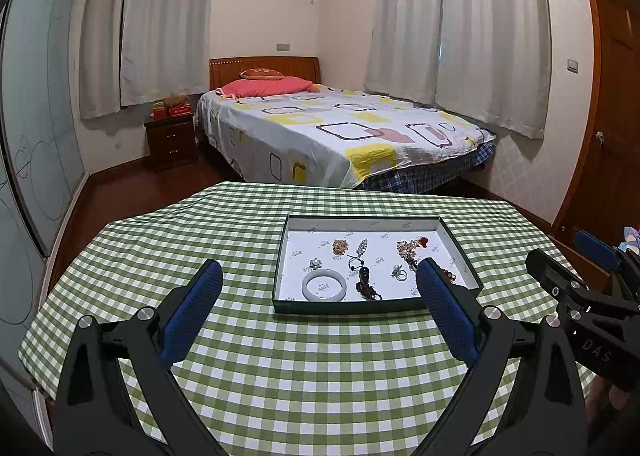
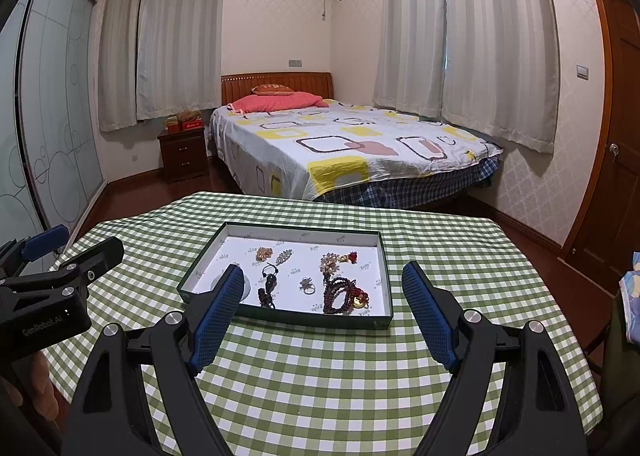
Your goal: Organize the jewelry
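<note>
Left gripper (image 1: 320, 270) hangs wide open and empty above the checked table (image 1: 280, 356). The tray (image 1: 376, 308) lies mid-table, holding a bangle (image 1: 324, 285), brooches, rings and beads (image 2: 344, 294). Right gripper (image 2: 323, 272) gapes wide, empty too.

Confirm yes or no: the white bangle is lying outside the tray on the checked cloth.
No, the white bangle lies inside the tray, near its front left corner, beside the dark beads.
</note>
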